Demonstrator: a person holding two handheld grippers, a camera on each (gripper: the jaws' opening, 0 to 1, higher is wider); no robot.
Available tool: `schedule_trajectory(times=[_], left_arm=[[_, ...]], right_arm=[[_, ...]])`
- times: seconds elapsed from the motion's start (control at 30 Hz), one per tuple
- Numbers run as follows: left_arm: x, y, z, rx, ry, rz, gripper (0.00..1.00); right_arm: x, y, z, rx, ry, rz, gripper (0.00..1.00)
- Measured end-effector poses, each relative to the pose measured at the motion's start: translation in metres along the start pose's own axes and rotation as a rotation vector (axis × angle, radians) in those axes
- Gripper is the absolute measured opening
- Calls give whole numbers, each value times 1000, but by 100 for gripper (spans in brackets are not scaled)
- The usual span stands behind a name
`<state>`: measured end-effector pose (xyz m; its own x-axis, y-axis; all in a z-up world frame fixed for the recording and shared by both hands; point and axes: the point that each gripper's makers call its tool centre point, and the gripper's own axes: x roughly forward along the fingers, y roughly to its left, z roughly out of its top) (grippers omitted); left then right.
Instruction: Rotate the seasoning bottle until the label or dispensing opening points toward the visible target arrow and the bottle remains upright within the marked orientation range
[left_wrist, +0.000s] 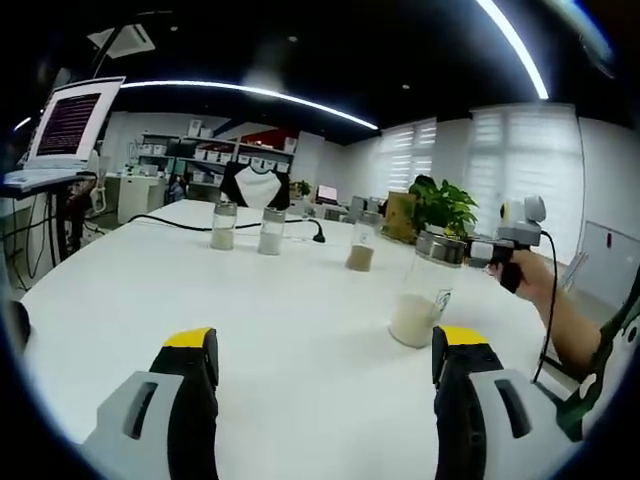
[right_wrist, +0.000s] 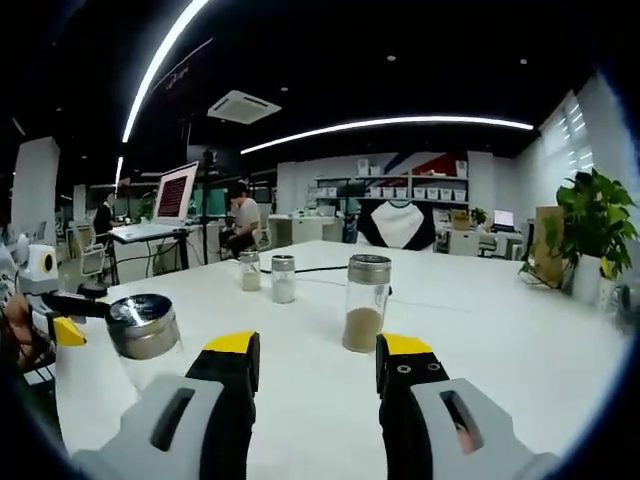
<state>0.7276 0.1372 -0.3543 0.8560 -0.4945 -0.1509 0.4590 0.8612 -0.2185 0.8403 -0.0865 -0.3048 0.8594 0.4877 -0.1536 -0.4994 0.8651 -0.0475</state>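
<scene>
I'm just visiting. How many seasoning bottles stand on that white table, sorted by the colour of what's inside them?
Seasoning bottles with pale or white filling: 3
Seasoning bottle with brown filling: 1
Total: 4

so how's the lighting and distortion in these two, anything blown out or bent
Left gripper view: the ceiling light strip bows with the fisheye, and the windows are bright and washed out. Right gripper view: the light strips curve too, and glare sits on the near bottle's metal lid.
</scene>
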Motion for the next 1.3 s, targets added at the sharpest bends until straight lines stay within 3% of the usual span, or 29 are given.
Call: schedule_trajectory(times=[0.17,0.53,0.6,0.73,0.87,1.3], left_arm=[[-2,-4,7,3,-21,-8,91],[-3,4,4,3,-9,9,91],[-3,6,4,3,-9,14,91],[-3,6,3,2,-9,12,91],[-3,5,3,-4,-8,8,91],[-2,6,0,-8,-1,13,91]], right_arm=[[20,-13,3,-23,-19,-8,47],[54,-36,-2,-12,-21,-24,47],[60,-54,1,-29,-81,-104,47],[75,-64,-14,3,-50,-100,48],[85,-66,-22,-1,-41,-96,48],[120,-70,-15,24,-56,-86,48]])
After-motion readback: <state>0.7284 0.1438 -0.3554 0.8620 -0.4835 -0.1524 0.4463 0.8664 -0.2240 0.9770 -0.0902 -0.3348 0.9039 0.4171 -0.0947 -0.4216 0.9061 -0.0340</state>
